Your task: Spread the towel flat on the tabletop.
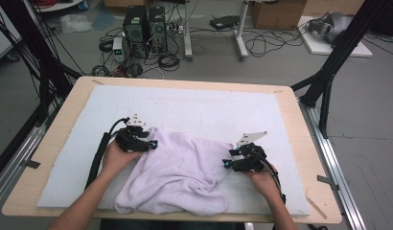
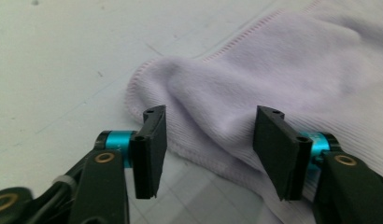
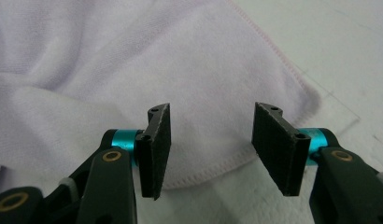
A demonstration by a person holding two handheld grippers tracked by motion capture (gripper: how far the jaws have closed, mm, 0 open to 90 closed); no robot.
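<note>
A pale lilac towel (image 1: 178, 172) lies crumpled on the white mat (image 1: 194, 108), toward the table's near side. My left gripper (image 1: 154, 144) rests at the towel's upper left corner, open. In the left gripper view that rounded, hemmed corner of the towel (image 2: 213, 121) lies between and just beyond the jaws of the left gripper (image 2: 208, 149). My right gripper (image 1: 225, 163) sits at the towel's right corner, open too. In the right gripper view the towel (image 3: 147, 70) has its stitched edge running under the gap of the right gripper (image 3: 210, 149).
The mat covers a light wooden table (image 1: 70, 103). Black frame legs (image 1: 329, 72) stand at the table's right and left. Computer towers (image 1: 144, 24) and cables lie on the floor beyond the far edge.
</note>
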